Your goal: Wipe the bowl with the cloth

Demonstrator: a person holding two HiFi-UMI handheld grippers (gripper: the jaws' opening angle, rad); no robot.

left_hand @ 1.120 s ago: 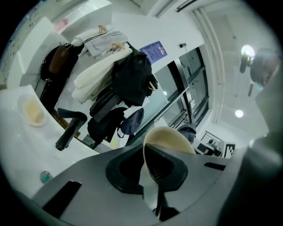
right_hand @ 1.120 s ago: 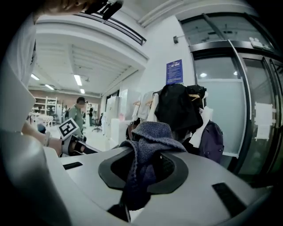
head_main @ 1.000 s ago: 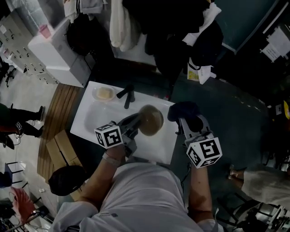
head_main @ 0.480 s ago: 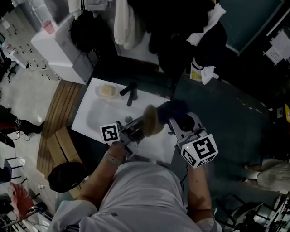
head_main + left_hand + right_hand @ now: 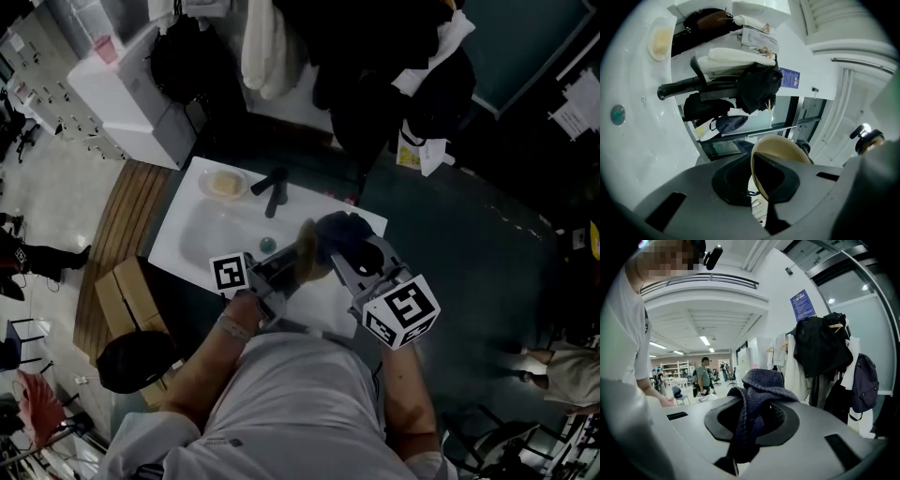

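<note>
The bowl [image 5: 306, 251] is held up on edge at the centre of the head view, over the front part of the white sink [image 5: 187, 239]. Its rim is clamped by the left gripper [image 5: 289, 266]. In the left gripper view the tan wall is seen pinched between the two jaws, one pad inside the hollow and one outside.

Over on the right, a dark blue knitted cloth [image 5: 340, 232] is carried by the right gripper [image 5: 349, 259]. In the right gripper view the jaws are closed on it, with a bunched fold rising above the pads and a tail trailing down between them.

In the head view the cloth is brought right up beside the bowl, on the bowl's right. Whether the two are actually touching cannot be made out.

Behind them, toward the upper left of the frame, a black faucet [image 5: 271, 191] is seen at the sink's rear edge. A small soap dish [image 5: 223, 185] sits just left of it. A round drain [image 5: 268, 245] is visible in the basin, just left of the bowl.
</note>
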